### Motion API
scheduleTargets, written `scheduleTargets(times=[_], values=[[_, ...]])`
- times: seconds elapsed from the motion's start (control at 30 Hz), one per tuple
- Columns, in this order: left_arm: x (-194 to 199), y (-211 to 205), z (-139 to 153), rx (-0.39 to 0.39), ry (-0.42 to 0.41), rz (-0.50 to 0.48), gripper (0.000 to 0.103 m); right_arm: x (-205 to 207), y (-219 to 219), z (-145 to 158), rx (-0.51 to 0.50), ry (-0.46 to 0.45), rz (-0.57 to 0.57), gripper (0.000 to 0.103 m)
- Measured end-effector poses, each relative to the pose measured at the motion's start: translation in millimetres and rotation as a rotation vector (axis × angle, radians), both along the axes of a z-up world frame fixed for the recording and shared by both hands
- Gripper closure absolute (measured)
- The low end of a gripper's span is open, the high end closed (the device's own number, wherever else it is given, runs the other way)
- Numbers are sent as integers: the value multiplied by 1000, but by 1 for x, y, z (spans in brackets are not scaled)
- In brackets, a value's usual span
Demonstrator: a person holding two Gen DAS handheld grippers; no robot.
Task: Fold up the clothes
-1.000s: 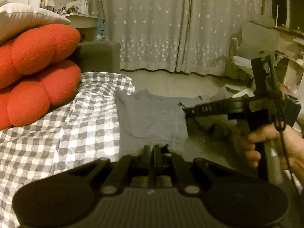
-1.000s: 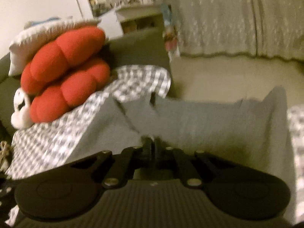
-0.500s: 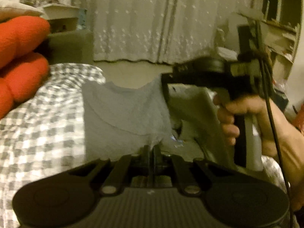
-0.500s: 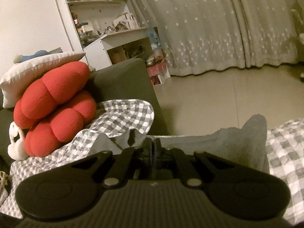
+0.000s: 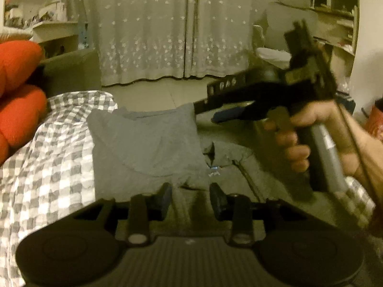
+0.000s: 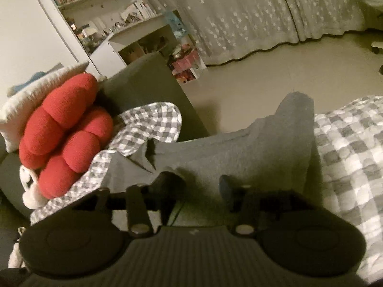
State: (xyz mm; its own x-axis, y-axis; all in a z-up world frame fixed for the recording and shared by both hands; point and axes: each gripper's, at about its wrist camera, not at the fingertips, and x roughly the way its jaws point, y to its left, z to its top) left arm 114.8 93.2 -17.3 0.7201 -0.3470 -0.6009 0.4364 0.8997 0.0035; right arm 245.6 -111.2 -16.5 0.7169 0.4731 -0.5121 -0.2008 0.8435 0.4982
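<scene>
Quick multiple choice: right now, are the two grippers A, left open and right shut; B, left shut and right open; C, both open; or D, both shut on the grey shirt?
C: the left gripper and the right gripper each show parted fingers, with the grey shirt lying loose between them.

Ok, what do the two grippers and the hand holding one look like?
Both the left gripper and the right gripper are matte black, ribbed on top, with round side discs. In the left view, a bare right hand grips a handle; a thin cable trails.
</scene>
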Motion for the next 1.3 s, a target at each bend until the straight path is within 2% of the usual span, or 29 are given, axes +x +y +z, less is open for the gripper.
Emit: scheduleTargets(times=[0.07, 0.27, 0.4, 0.53, 0.57, 0.6, 0.63, 0.67, 0.77, 0.9, 1.07, 1.13, 1.3], values=[[-3, -7, 0, 27, -25, -6, 67, -1, -5, 2, 26, 12, 4, 50], [-7, -21, 0, 108, -120, -81, 67, 3, -12, -8, 209, 71, 35, 50], [-3, -29, -6, 150, -132, -130, 67, 6, -8, -14, 224, 104, 46, 52], [3, -34, -16, 232, -126, -130, 68, 6, -6, -18, 216, 106, 53, 63], [4, -34, -17, 229, -120, -120, 68, 6, -5, -19, 218, 105, 56, 72], [6, -33, -18, 226, -114, -111, 71, 6, -5, -20, 218, 106, 59, 78], [7, -33, -18, 220, -106, -101, 84, 7, -4, -21, 213, 106, 59, 90], [9, -33, -16, 207, -95, -84, 90, 6, -2, -22, 204, 100, 57, 96], [12, -27, -4, 122, -77, -33, 99, 4, 0, -15, 212, 60, 60, 97], [17, -12, 14, -69, -68, 41, 99, 3, 0, 1, 247, -7, 55, 97], [25, -2, 18, -274, -23, 110, 99, 8, -1, 8, 254, -39, 11, 99], [30, -6, 11, -292, 2, 126, 99, 11, -4, 5, 257, -32, -10, 99], [41, -20, -14, -248, 94, 130, 98, 18, -10, -13, 223, 15, -53, 99]])
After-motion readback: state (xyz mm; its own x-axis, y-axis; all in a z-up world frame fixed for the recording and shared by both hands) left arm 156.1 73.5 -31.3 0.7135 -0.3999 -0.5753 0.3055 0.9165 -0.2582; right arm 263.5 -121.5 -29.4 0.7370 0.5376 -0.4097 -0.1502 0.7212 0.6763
